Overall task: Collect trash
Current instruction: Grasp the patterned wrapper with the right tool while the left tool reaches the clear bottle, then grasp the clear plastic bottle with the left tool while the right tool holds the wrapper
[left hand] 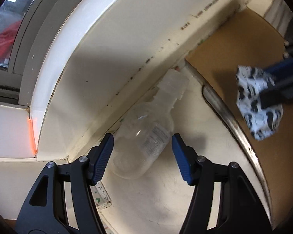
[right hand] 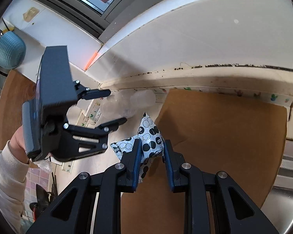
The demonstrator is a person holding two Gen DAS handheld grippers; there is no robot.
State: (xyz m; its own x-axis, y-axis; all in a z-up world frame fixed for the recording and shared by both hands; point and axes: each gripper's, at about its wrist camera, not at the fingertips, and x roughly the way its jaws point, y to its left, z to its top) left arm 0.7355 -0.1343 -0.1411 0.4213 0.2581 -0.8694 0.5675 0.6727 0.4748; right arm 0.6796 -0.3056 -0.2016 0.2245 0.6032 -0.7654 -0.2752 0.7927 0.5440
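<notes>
Left tongs (left hand: 142,156) apart astride clear bottle (left hand: 144,136): lower squarely, then squeeze; right tongs (right hand: 151,146) clamped on spotted wrapper (right hand: 146,134)

The clear plastic bottle (left hand: 146,136) lies partly masked: its base sits behind the left gripper (left hand: 142,142) pad, and its label print is too small to read. The black-and-white snack wrapper (right hand: 148,136) is blurred in the left wrist view and half covered by the right gripper (right hand: 151,146) fingers. Only a sleeve (right hand: 5,177), cut off at the edge, shows of the person.
</notes>
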